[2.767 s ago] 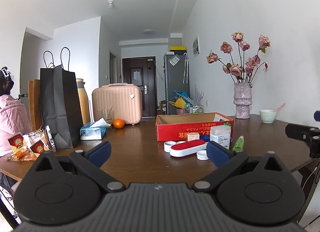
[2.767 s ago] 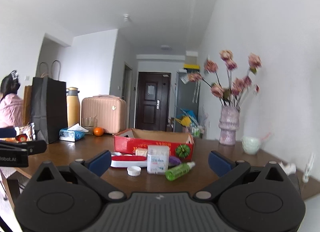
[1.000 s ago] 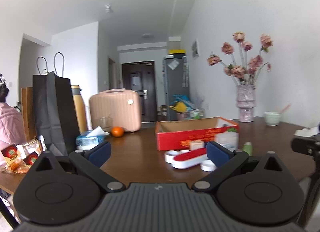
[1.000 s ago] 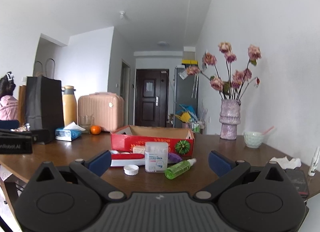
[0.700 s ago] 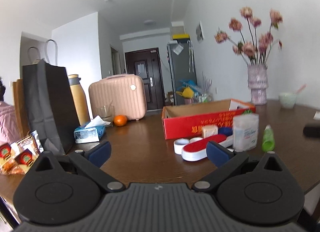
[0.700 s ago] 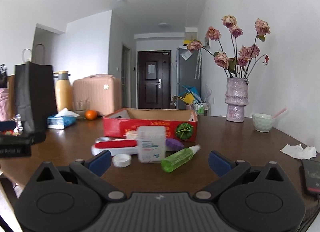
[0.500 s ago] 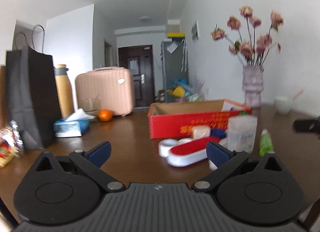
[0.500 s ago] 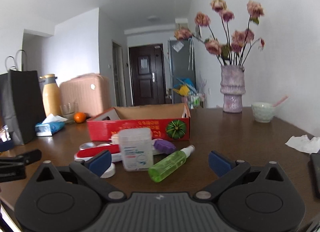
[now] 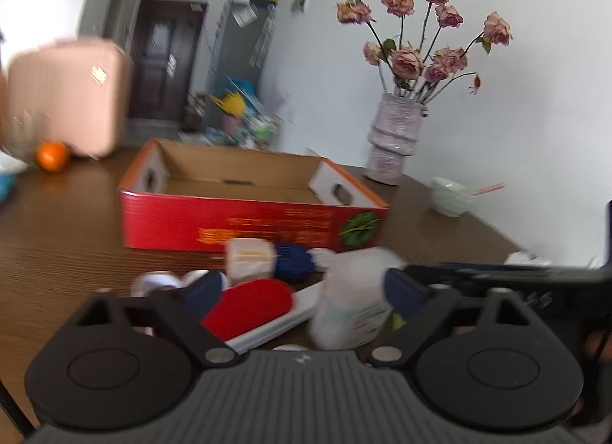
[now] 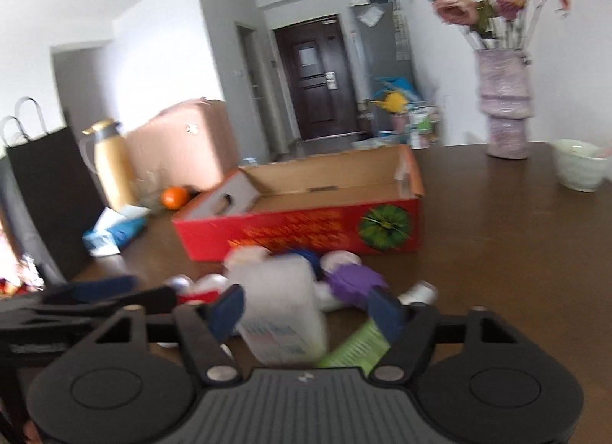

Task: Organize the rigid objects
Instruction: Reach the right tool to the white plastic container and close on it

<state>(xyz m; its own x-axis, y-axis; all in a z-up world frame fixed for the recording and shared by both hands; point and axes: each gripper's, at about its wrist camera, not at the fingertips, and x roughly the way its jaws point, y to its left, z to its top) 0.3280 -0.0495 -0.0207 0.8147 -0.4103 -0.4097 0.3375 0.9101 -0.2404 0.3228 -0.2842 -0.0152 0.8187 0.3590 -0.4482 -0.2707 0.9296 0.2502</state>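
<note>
Hovering low over the brown table (image 9: 69, 237), the left gripper (image 9: 304, 291) is filling the bottom of the left wrist view with its jaws apart; they have just been closing. Between them, in the lower centre of that frame, the red-and-white case (image 9: 260, 306) and the white plastic jar (image 9: 354, 304) are lying blurred, and neither blue pad is visibly pressing on either one. Just behind them a small beige box (image 9: 250, 258) and a dark blue round piece (image 9: 294, 262) are sitting against the front wall of the red cardboard box (image 9: 244, 226), which is standing open and empty in the middle of the frame. A pink-flowered vase (image 9: 396, 134) is standing at the upper right, a pale bowl (image 9: 449, 197) to its right, an orange (image 9: 52, 155) at the far left.

In the right wrist view the right gripper (image 10: 306, 310) is also occupying the bottom of the frame, jaws apart and likewise just closing. The white plastic jar (image 10: 283, 310) is sitting between its pads in the lower centre; the left pad is looking very close to the jar's side, though the blur is hiding whether it is touching. A green spray bottle (image 10: 352, 348) is lying at lower right of the jar, passing beneath the right finger, and a purple piece (image 10: 354, 279) is resting just behind. The red cardboard box (image 10: 306, 229) is sitting across the middle, with the other gripper's dark fingers entering at lower left.
</note>
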